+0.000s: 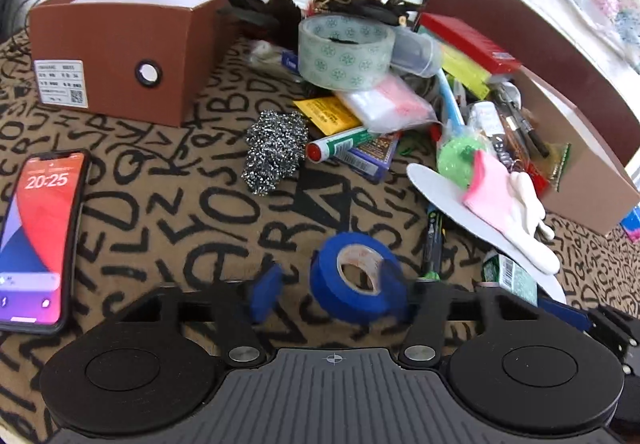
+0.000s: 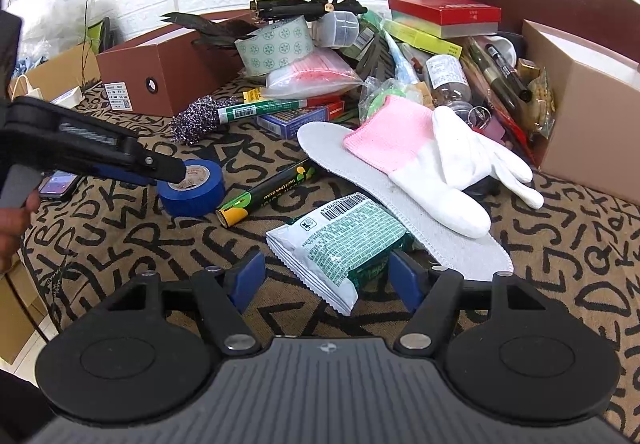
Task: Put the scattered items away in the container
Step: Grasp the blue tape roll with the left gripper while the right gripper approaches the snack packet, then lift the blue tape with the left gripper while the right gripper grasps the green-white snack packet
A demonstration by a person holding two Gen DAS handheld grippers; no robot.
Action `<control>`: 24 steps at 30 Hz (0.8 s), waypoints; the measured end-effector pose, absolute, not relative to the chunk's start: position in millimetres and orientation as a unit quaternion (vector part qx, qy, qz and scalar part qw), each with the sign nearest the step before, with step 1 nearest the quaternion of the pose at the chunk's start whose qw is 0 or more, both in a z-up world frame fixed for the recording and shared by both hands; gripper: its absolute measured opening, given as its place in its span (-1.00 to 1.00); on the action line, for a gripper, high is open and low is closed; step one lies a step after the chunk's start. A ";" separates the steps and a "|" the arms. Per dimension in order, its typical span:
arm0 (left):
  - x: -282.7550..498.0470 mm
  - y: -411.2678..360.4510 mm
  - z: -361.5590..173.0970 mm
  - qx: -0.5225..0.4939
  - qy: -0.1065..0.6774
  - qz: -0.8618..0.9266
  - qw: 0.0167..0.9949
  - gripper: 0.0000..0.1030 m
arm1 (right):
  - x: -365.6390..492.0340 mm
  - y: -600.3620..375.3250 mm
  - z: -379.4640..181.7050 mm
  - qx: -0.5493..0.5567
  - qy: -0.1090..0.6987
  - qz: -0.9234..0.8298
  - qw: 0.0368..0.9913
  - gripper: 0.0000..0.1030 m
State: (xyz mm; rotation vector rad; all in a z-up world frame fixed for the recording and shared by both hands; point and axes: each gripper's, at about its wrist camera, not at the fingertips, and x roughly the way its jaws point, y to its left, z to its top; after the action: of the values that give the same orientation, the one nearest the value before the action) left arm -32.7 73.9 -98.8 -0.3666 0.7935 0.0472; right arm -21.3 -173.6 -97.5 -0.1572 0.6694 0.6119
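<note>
So the left gripper (image 1: 332, 292) sits spread wide around the blue tape roll (image 1: 358, 276), not pinching it. Right of that roll, the right gripper (image 2: 326, 278) gapes around a green-white packet (image 2: 340, 240).

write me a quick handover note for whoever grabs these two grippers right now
Left gripper: open, fingers on either side of the blue tape roll, not yet closed on it.
Right gripper: open, around the green-and-white packet, not gripping.
Brown box: stands open at the far left; nothing visible inside from this angle.
Done: apparently nothing in yet.
Left: tape, packet, glove, insole, marker, steel wool and the back pile.
</note>
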 end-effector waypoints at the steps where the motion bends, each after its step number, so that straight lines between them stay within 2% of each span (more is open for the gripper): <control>1: -28.4 74.0 -99.7 -0.174 0.388 0.021 0.905 -0.05 | -20.4 -173.7 -97.4 -0.075 0.323 0.294 0.896 0.40; 3: -21.8 70.9 -101.7 -0.157 0.396 0.021 0.905 -0.33 | -18.1 -172.8 -97.3 -0.073 0.324 0.292 0.897 0.40; 4: -19.1 69.5 -103.4 -0.149 0.400 0.023 0.904 -0.35 | -16.8 -171.7 -97.2 -0.072 0.324 0.292 0.897 0.40; 6: -16.2 68.1 -107.0 -0.144 0.402 0.026 0.904 -0.36 | -15.2 -168.8 -97.1 -0.073 0.324 0.294 0.896 0.40; 8: -16.0 67.4 -108.4 -0.143 0.400 0.023 0.905 -0.23 | -13.4 -165.0 -98.6 -0.078 0.325 0.298 0.894 0.40; 11: -15.9 65.9 -110.0 -0.137 0.399 0.021 0.907 -0.21 | -9.2 -160.5 -102.9 -0.084 0.329 0.297 0.892 0.40; 13: -15.6 65.2 -109.7 -0.131 0.398 0.022 0.908 -0.32 | -6.5 -159.6 -106.0 -0.084 0.331 0.294 0.892 0.20; 14: -16.0 65.3 -109.4 -0.130 0.398 0.023 0.908 -0.57 | -5.6 -160.2 -106.8 -0.082 0.334 0.296 0.891 0.13; 17: -17.5 65.8 -108.8 -0.133 0.398 0.023 0.907 -0.65 | -7.7 -162.8 -105.8 -0.081 0.334 0.303 0.889 -0.31; 20: -19.8 63.9 -107.0 -0.135 0.398 0.019 0.907 -0.67 | -10.6 -164.7 -105.0 -0.083 0.334 0.309 0.886 -0.63; 24: -26.1 61.7 -102.6 -0.143 0.396 0.006 0.907 -0.71 | -16.1 -166.5 -101.7 -0.082 0.328 0.319 0.885 -0.80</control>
State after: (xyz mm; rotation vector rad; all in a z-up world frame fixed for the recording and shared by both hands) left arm -26.1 61.7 -102.6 -0.2961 0.8183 0.0128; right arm -16.1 -166.5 -101.7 -0.1706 0.6813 0.6640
